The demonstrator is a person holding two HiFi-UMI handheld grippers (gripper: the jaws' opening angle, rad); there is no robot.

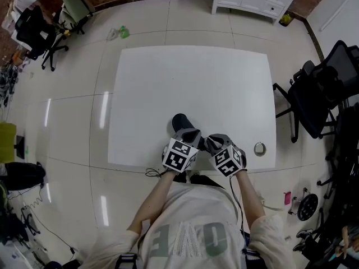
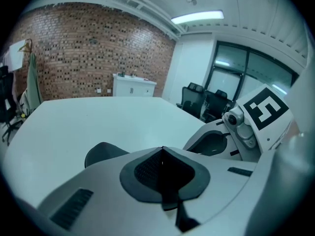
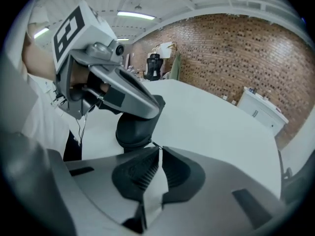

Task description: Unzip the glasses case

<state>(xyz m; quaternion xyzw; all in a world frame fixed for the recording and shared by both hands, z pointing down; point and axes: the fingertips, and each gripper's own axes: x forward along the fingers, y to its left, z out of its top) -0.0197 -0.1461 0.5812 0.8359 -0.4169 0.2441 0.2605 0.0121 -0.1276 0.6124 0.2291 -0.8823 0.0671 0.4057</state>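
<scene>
White table point(image 1: 224, 83): left fingers point(image 2: 147, 171) clenched by glasses case point(image 3: 133, 132), right fingers point(image 3: 182, 173) pinching its zip pull point(image 3: 155, 145).

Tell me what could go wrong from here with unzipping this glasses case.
The right gripper pinches the thin zipper pull only at the tips of its fingers, so it may slip out.
The left gripper looks shut and seems only to press on the case, not clamp it, so the case may slide with the pull.
All this sits near the table edge; the case could drop off.
</scene>
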